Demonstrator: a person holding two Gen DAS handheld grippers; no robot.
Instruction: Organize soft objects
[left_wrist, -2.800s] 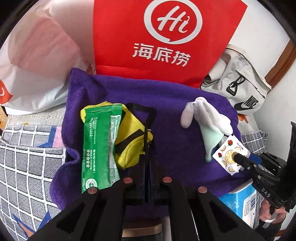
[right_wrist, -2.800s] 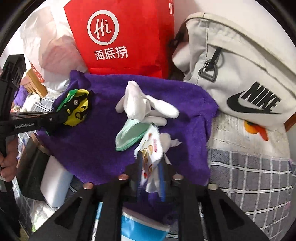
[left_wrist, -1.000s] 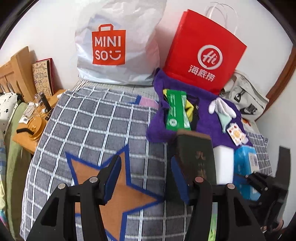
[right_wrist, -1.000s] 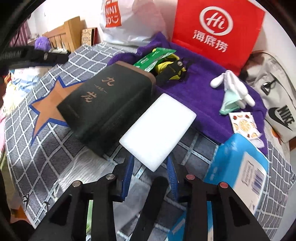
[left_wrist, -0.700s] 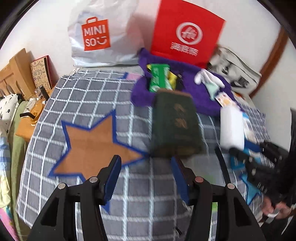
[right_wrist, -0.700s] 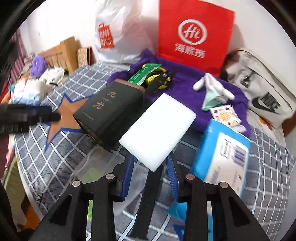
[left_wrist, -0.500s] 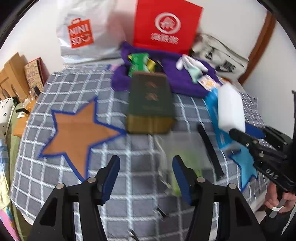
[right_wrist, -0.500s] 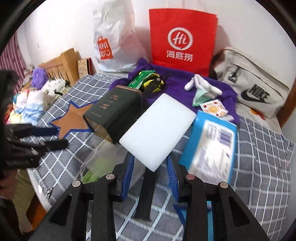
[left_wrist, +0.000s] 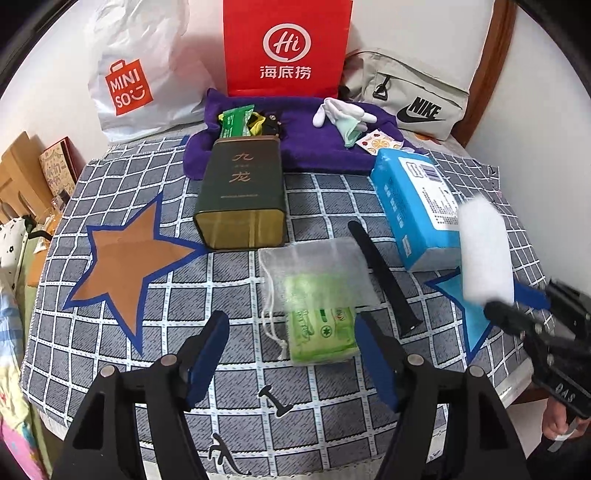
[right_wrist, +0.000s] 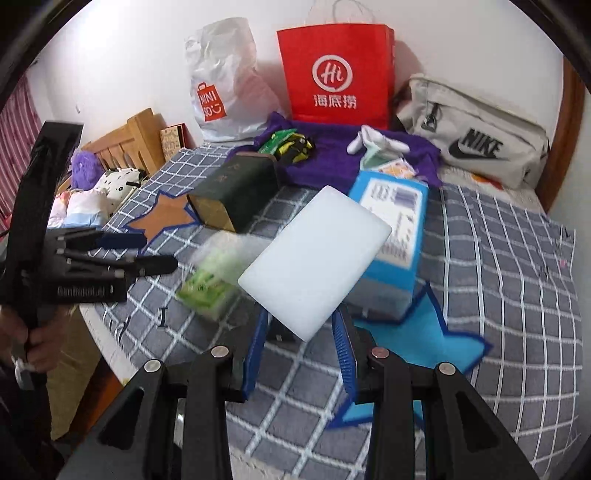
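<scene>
The right gripper (right_wrist: 299, 343) clamps the white sponge (right_wrist: 314, 262) aloft, likely for sorting; the left gripper (left_wrist: 291, 354), empty, is opening near the mesh pouch (left_wrist: 314, 284)

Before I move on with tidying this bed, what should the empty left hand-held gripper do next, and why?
Probably lower the left hand-held gripper, its jaws opening and empty, onto the green pack in the mesh pouch just ahead. The right hand-held gripper is busy holding the white sponge.

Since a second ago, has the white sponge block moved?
Yes. The white sponge block, clamped in the right gripper, was lifted toward the camera, away from the dark green tin.
</scene>
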